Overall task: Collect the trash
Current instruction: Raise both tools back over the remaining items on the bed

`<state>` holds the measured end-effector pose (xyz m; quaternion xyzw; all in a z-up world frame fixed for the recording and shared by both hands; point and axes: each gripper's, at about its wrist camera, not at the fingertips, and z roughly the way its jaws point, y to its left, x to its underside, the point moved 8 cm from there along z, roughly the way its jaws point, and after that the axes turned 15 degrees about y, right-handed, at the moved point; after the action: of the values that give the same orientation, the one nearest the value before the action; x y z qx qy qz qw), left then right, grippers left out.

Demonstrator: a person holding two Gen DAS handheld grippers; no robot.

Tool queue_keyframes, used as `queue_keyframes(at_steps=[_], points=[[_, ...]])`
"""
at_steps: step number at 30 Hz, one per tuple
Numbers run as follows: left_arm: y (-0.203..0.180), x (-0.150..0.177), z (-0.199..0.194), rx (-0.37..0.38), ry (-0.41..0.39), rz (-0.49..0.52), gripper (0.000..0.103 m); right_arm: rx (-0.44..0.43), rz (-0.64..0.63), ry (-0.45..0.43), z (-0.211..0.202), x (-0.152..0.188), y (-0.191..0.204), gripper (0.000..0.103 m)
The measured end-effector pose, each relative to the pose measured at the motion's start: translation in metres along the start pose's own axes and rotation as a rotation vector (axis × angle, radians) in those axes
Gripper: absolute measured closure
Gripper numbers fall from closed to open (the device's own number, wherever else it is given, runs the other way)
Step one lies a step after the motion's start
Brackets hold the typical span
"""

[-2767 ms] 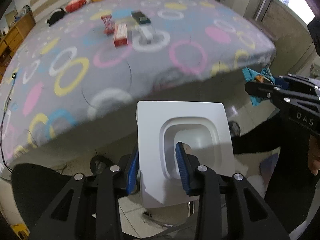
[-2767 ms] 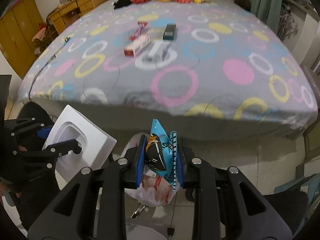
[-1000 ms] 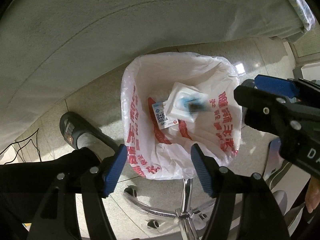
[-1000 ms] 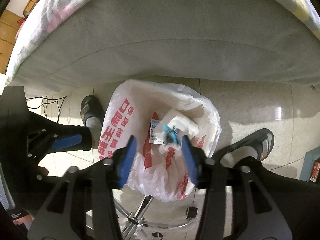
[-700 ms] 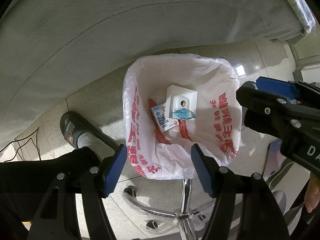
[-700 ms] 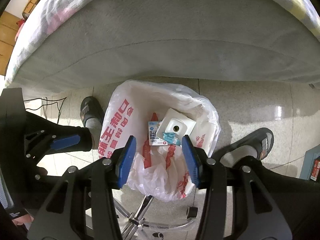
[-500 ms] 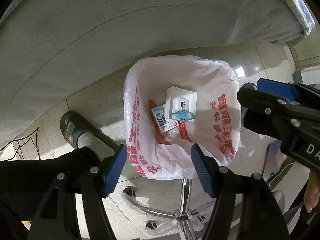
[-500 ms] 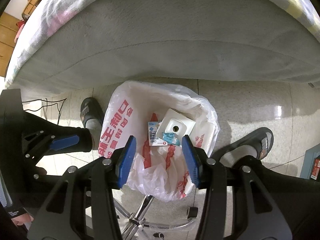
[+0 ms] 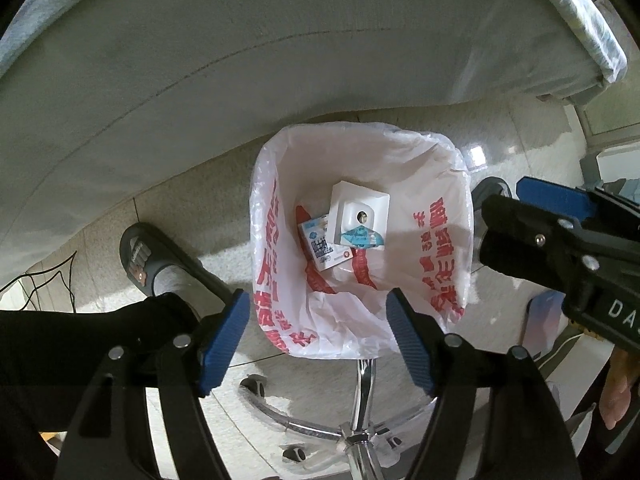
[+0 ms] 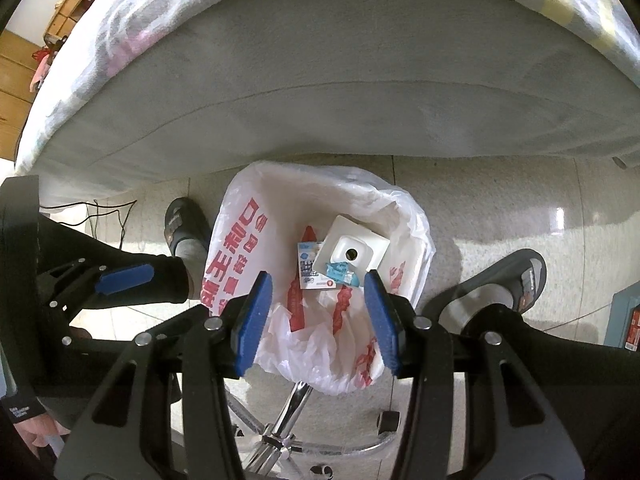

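A white plastic bag (image 9: pixel 440 248) with red print hangs open below both grippers, beside the bed. In it lie a white moulded tray (image 9: pixel 362 210), a blue snack wrapper (image 9: pixel 360 238) on the tray's near edge, and a small blue-and-white carton (image 9: pixel 320 248). My left gripper (image 9: pixel 317 295) points straight down over the bag; its jaws are opening with nothing between them. My right gripper (image 10: pixel 318 276) is open and empty above the same bag (image 10: pixel 232 256), tray (image 10: pixel 352 250), wrapper (image 10: pixel 340 272) and carton (image 10: pixel 308 268). Each gripper shows in the other's view: the right gripper (image 9: pixel 540 220), the left gripper (image 10: pixel 120 274).
The grey side of the bed (image 9: pixel 200 60) fills the top of both views. A person's slippered feet (image 9: pixel 140 256) (image 10: pixel 512 280) stand on either side of the bag. The bag sits over a chrome wheeled chair base (image 9: pixel 360 432). Cables (image 9: pixel 40 288) lie on the tiled floor.
The white tray and blue wrapper, earlier held in my left and right grippers, dropped into the bag and now lie still. My left jaws stand slightly wider.
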<state>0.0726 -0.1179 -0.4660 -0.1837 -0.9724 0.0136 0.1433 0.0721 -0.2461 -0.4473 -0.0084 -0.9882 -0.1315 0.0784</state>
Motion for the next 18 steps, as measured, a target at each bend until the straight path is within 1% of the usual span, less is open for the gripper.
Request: queue_keyframes(at_steps=[3,6,7,8,10,12,15,18], points=[[0.000,0.000,-0.005,0.006,-0.015,-0.007,0.026,0.002,0.006,-0.011,-0.005,0.003,-0.001,0.053],[-0.001,0.002,-0.010,-0.004,-0.036,-0.004,0.019,0.011,0.004,-0.038,-0.015,0.007,-0.001,0.043],[-0.001,0.002,-0.013,-0.007,-0.047,-0.003,0.015,0.010,0.004,-0.045,-0.019,0.009,-0.002,0.040],[-0.001,0.002,-0.016,-0.011,-0.062,-0.005,0.011,0.006,0.005,-0.055,-0.022,0.010,-0.002,0.039],[0.001,0.002,-0.024,-0.014,-0.093,-0.013,0.009,-0.004,0.007,-0.081,-0.033,0.013,-0.003,0.035],[0.003,0.004,-0.033,-0.007,-0.122,-0.023,0.008,0.003,0.013,-0.111,-0.045,0.015,-0.006,0.033],[0.003,0.007,-0.050,-0.002,-0.176,-0.024,0.008,-0.022,0.022,-0.160,-0.064,0.017,-0.008,0.024],[0.004,0.010,-0.073,-0.011,-0.247,-0.026,0.008,-0.047,0.034,-0.214,-0.085,0.020,-0.009,0.021]])
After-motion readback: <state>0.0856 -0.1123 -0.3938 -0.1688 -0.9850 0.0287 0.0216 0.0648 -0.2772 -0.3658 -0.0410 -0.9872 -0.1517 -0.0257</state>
